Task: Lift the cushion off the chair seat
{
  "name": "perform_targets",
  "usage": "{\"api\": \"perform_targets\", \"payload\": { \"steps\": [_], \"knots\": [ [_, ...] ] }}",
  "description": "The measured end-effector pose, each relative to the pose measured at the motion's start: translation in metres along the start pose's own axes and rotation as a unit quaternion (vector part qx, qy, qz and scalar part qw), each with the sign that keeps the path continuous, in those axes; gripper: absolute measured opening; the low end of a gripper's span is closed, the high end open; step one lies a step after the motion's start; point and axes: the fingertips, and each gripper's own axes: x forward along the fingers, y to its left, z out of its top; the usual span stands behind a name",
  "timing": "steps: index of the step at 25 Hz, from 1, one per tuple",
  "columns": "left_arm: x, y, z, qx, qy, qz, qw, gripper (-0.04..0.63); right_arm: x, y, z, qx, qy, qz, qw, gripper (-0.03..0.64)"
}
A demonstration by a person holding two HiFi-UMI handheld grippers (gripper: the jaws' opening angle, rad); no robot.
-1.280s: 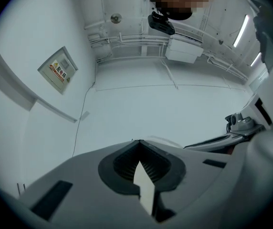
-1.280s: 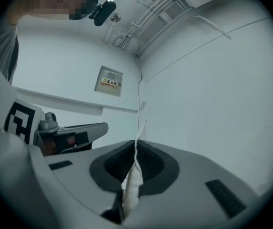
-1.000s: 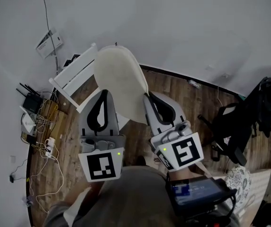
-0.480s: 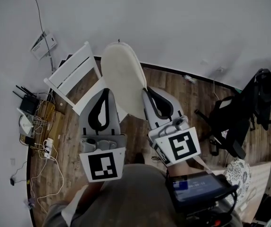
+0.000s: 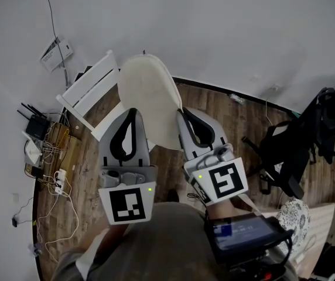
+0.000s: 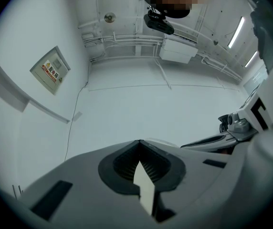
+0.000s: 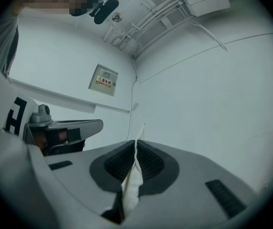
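Nearest, the left tool (image 5: 131, 112) and the right tool (image 5: 183, 118) are each clamped on an edge of the cream cushion (image 5: 150, 92). It is held upright in the air over the white chair (image 5: 90, 91). Beyond, a wall sign (image 7: 104, 81) carries a yellow-and-red label, its print too small to read.

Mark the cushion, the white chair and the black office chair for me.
cushion (image 5: 147, 95): head view, middle of its cream face.
white chair (image 5: 91, 85): head view, backrest.
black office chair (image 5: 286, 161): head view, seat area.
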Motion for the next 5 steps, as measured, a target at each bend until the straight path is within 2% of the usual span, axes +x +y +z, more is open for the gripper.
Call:
{"api": "perform_targets", "payload": {
  "steps": [5],
  "knots": [
    [-0.0001,-0.0028,-0.0015,0.0,-0.001,-0.003,1.0,0.006,-0.0018,-0.0012,-0.0026,0.0,0.001,-0.001,1.0,0.021]
  ]
}}
